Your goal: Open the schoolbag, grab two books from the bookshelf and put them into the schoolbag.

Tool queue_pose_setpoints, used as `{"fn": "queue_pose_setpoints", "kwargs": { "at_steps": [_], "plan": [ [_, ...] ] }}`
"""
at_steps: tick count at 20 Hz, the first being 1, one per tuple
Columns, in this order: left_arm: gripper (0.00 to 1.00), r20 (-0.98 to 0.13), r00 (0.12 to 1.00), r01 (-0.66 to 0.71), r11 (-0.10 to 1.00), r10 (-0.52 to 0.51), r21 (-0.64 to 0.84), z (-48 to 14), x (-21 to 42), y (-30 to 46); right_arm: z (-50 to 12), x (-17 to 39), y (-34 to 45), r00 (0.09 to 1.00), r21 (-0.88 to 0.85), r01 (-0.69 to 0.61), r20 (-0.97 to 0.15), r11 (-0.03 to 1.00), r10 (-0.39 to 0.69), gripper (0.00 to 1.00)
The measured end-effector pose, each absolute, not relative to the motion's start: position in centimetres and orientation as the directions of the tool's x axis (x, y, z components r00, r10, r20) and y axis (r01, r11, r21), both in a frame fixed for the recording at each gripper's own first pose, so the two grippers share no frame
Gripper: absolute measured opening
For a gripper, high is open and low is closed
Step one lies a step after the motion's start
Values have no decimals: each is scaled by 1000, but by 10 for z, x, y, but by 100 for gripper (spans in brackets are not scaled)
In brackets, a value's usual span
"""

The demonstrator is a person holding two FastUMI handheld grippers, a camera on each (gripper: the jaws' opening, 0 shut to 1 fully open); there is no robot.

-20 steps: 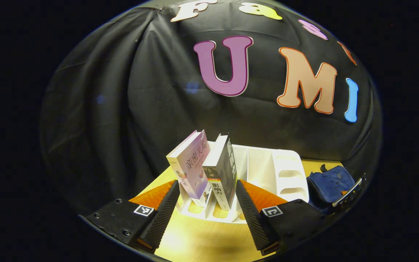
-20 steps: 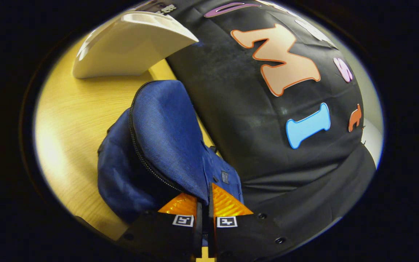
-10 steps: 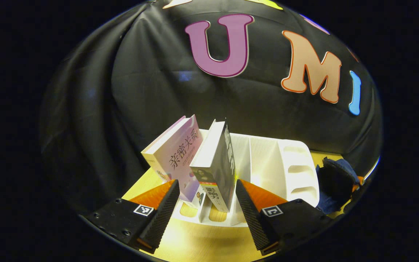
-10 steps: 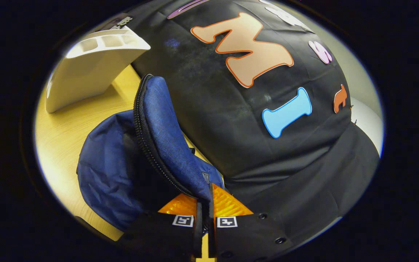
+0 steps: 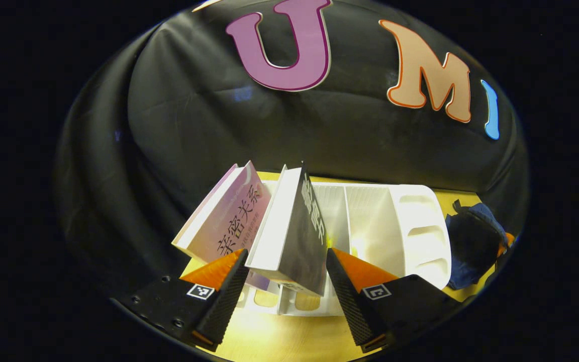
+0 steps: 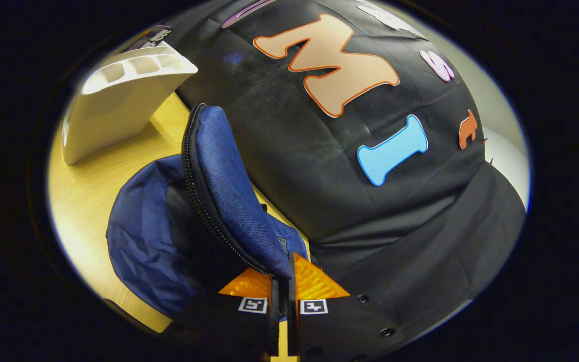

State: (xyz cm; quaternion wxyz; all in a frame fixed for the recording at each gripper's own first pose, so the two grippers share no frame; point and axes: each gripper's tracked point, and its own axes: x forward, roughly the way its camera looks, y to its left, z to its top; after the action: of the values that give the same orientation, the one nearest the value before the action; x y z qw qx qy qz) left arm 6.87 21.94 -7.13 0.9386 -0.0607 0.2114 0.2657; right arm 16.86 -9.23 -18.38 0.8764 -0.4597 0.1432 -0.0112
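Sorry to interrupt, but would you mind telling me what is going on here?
A person is packing books into a schoolbag. The right tongs are shut on the bag's flap, holding it open. The left tongs are open around the dark book, not gripping it yet. It leans in the white bookshelf beside a pink book.

Woven blue cloth schoolbag (image 6: 229, 196), smooth white plastic bookshelf (image 5: 395, 226), glossy paper books (image 5: 294, 236), pale wood-grain table (image 6: 93, 196).

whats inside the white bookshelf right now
Two books lean in the left slots of the white bookshelf: a pale book and a dark-covered book. The slots to their right look empty; the books hide their own slot floors.
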Motion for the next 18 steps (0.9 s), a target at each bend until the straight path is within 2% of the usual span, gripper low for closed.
{"fn": "queue_pose_setpoints", "kwargs": {
  "at_steps": [5,13,18],
  "plan": [
    [90,-525,737,-498,867,426,4,-71,79,226,-183,166,-95,958,-798,-107,-242,593,-153,9],
    [86,-682,684,-386,922,258,-38,-69,103,216,-184,166,-98,955,-792,-110,-251,601,-155,10],
    [79,-754,622,-325,946,211,-3,-72,116,223,-179,166,-101,957,-783,-102,-246,614,-155,10]
  ]
}}
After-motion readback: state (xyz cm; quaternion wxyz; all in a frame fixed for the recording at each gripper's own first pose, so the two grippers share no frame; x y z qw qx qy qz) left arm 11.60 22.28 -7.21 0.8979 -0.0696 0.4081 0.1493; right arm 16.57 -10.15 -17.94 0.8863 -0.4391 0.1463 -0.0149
